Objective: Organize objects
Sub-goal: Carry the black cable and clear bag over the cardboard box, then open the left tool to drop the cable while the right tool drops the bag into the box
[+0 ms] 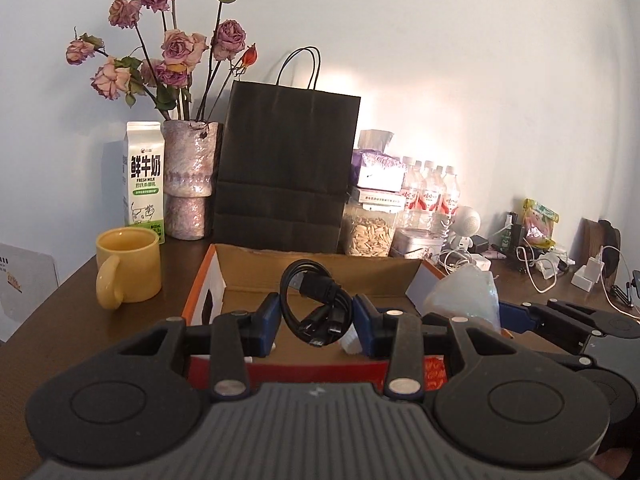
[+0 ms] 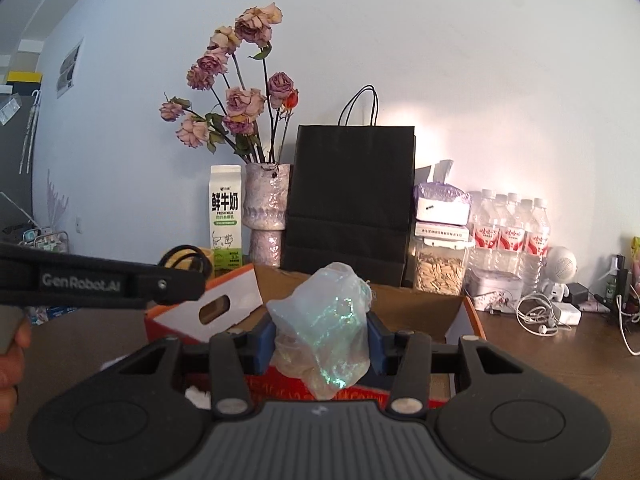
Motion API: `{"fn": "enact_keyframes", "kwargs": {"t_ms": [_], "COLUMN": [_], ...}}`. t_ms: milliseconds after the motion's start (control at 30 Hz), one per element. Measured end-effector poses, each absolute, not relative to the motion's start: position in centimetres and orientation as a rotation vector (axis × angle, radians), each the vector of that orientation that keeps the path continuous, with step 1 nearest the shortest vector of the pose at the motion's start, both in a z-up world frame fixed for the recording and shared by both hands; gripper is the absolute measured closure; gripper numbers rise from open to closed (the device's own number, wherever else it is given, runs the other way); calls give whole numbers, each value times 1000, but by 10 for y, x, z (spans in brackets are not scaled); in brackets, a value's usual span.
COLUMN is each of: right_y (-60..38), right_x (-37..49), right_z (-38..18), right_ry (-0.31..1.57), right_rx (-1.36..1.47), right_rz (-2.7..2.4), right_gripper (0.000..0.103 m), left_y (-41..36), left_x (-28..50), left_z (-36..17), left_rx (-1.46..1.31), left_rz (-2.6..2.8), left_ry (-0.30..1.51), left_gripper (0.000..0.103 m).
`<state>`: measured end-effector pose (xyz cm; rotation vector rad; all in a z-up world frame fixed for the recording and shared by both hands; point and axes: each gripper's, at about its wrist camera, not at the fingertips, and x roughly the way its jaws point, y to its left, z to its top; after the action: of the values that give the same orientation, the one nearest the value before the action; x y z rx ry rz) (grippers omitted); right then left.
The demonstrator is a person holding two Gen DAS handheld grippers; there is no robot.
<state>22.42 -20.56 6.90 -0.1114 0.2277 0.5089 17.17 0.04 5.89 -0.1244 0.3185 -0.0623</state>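
My left gripper (image 1: pixel 315 316) is shut on a coiled black cable (image 1: pixel 312 300), held above the open cardboard box (image 1: pixel 320 276). My right gripper (image 2: pixel 322 336) is shut on a crumpled, shimmering clear plastic bag (image 2: pixel 324 328), also lifted over the same box (image 2: pixel 400 304). In the left wrist view the bag (image 1: pixel 464 300) and the right gripper's body show at the right. In the right wrist view the left gripper's arm (image 2: pixel 100 282) crosses at the left, with the cable's loop (image 2: pixel 188 258) at its tip.
A yellow mug (image 1: pixel 128 266), a milk carton (image 1: pixel 145 180), a vase of dried roses (image 1: pixel 188 180) and a black paper bag (image 1: pixel 286 168) stand behind the box. A seed jar (image 1: pixel 370 228), water bottles (image 1: pixel 428 190), chargers and white cables (image 1: pixel 536 264) crowd the right side.
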Motion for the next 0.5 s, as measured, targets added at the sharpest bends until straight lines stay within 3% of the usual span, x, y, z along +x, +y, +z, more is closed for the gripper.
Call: {"fn": "enact_keyframes", "kwargs": {"t_ms": [500], "right_y": [-177], "right_x": [313], "right_z": [59], "right_ry": [337], "right_rx": [-74], "right_rz": [459], "right_gripper": [58], "left_y": [4], "left_x": [253], "left_z": [57], "left_rx": [-159], "left_rz": [29], "left_ry": [324], "left_gripper": [63]}}
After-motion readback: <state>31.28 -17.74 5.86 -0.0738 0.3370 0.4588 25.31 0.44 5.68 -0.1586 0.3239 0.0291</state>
